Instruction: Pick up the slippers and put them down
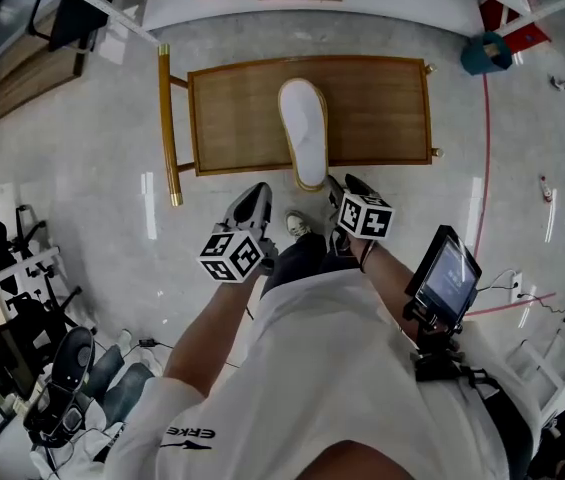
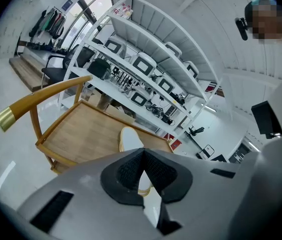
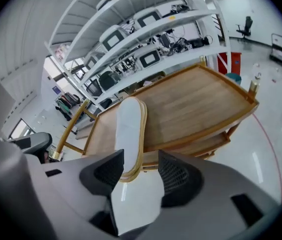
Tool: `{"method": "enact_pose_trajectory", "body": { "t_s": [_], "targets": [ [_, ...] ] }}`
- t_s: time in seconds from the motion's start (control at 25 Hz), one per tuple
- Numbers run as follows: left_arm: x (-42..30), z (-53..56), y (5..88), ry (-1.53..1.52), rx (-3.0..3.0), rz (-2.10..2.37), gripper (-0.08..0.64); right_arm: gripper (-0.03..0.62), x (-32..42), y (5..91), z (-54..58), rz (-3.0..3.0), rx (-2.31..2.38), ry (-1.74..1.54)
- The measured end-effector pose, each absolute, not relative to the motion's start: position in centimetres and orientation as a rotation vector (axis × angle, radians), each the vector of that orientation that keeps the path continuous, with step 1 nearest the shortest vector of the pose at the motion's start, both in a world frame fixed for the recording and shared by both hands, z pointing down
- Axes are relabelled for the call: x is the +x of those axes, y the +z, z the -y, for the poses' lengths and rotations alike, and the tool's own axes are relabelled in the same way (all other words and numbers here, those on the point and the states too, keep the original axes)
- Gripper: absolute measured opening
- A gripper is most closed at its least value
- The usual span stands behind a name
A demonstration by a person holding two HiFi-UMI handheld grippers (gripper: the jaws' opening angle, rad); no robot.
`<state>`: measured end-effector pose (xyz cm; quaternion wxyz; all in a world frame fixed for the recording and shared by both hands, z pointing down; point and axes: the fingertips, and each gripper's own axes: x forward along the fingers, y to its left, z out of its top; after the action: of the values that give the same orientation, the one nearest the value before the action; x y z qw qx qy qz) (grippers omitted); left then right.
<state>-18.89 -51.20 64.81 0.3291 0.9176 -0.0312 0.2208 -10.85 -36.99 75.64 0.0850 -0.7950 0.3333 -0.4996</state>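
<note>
A white slipper [image 1: 304, 128] with a tan rim lies lengthwise on the wooden seat [image 1: 382, 108], its near end hanging over the front edge. My right gripper [image 1: 347, 186] hovers just right of that end. In the right gripper view its jaws stand wide apart, and the slipper [image 3: 129, 129] lies ahead of the right gripper [image 3: 141, 166], close to the left pad without being pressed. My left gripper [image 1: 257, 198] hangs left of the slipper's near end. In the left gripper view the slipper [image 2: 130, 138] shows beyond the left gripper [image 2: 143, 154], whose pads meet with nothing between them.
The seat has a wooden rail with brass caps [image 1: 167, 118] on its left side. A screen on a mount [image 1: 447, 273] sits by my right arm. A blue bin [image 1: 487, 53] and a red floor line [image 1: 485, 148] lie at the right. Shelves with monitors [image 3: 145, 39] stand behind the seat.
</note>
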Motion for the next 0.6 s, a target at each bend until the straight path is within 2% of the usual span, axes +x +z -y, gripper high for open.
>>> {"method": "enact_pose_trajectory", "body": {
  "t_s": [0.6],
  "targets": [
    [-19.5,47.5,61.4,0.465,2.43,-0.046,0.003,0.196,-12.9,62.1,37.0,-1.334,-2.773,-0.965]
  ]
}}
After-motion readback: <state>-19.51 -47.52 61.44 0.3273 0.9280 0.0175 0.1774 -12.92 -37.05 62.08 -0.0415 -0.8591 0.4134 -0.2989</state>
